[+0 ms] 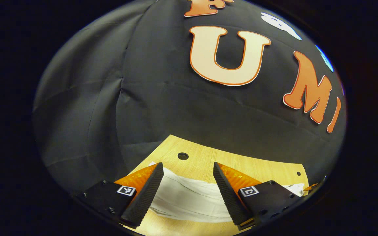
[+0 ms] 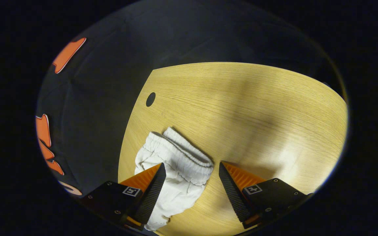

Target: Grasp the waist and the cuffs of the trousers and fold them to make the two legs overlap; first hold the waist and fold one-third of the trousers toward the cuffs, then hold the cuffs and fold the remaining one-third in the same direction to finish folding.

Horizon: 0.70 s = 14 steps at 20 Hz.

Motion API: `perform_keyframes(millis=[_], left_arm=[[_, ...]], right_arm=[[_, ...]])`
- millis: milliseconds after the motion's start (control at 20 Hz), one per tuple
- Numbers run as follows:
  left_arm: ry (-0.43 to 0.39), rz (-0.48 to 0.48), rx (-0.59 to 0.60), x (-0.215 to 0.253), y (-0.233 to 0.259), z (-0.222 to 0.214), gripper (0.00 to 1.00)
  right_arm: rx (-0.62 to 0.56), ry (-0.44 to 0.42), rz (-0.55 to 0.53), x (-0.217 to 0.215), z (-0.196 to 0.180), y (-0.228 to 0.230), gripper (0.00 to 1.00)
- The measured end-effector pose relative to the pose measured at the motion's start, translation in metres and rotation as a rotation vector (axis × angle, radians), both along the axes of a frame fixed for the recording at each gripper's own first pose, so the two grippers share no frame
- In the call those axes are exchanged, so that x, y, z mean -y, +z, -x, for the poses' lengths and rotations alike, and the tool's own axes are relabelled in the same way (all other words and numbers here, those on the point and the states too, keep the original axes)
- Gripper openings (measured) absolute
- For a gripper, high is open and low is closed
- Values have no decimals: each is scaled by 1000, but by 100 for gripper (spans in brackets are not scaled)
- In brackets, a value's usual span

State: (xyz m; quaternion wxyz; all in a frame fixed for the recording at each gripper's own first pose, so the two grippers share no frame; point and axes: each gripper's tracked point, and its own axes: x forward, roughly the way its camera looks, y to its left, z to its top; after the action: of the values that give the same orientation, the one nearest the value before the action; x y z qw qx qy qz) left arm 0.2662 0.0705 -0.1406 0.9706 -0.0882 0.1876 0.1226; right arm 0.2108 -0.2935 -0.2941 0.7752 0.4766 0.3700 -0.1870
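White trousers [image 2: 176, 164] lie bunched on the wooden table [image 2: 258, 108], elastic waistband [image 2: 184, 149] toward the edge with the round hole [image 2: 150, 99]. Left gripper [image 1: 187, 193] and right gripper [image 2: 192, 190] both hang spread wide over the fabric, grabbing nothing.

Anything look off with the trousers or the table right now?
Nothing damaged or spilled. The white trousers lie bunched and wrinkled on the wooden table, elastic waist crumpled. Both grippers, left and right, are open.
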Motion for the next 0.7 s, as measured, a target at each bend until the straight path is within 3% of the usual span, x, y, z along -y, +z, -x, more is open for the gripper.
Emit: perform_keyframes(millis=[150,250,350,500,600,700], left_arm=[[1,9,-19,4,-5,1,100],[5,15,-22,4,-7,1,99],[10,13,-26,6,-9,1,99],[24,6,-31,6,-11,1,100],[33,21,-36,7,-12,2,100],[38,31,-33,6,-11,1,100]], right_arm=[[-15,-4,3,4,-2,-6,89],[-31,4,23,6,0,-11,60],[-41,9,28,9,0,-13,50],[-37,21,23,6,-2,-15,22],[-36,21,40,7,-3,-14,9],[-31,27,71,9,-2,-12,3]])
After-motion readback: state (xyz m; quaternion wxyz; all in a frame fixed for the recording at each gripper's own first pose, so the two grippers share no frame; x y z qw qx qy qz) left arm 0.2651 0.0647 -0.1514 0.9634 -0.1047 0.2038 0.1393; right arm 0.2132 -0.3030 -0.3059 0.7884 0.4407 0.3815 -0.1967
